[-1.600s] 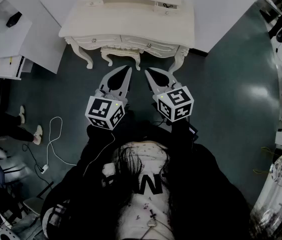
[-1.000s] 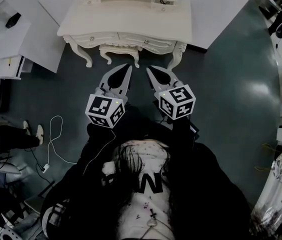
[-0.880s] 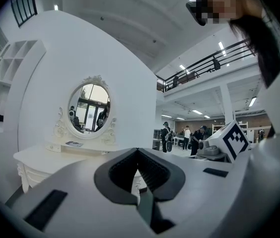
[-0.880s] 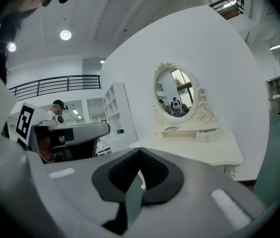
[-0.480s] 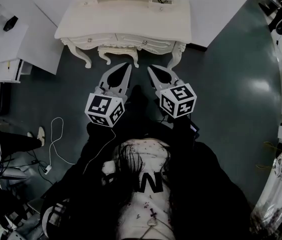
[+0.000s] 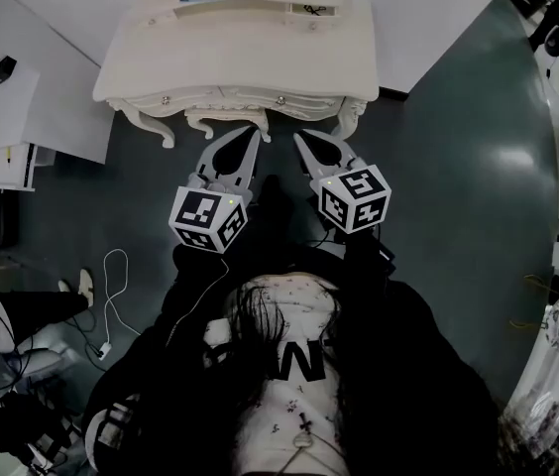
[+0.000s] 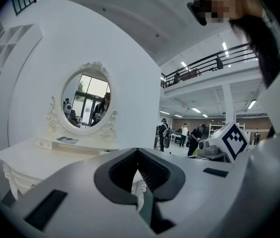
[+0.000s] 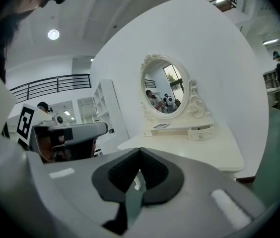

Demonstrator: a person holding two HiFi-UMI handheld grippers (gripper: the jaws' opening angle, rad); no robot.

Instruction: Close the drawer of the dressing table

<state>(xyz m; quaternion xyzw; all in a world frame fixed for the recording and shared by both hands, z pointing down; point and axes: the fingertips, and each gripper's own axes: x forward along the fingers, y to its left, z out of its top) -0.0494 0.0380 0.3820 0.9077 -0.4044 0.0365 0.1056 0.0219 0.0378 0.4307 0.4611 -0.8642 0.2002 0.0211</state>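
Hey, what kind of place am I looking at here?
Probably a big open hall or lab, not a bedroom: the dressing table stands against a bare white partition, a railed mezzanine runs overhead, and people stand about beyond.

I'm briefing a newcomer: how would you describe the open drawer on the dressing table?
Find the cream dressing table with the oval mirror. On its raised shelf under the mirror, the small drawer at the right end juts forward, unlike its flush left twin.
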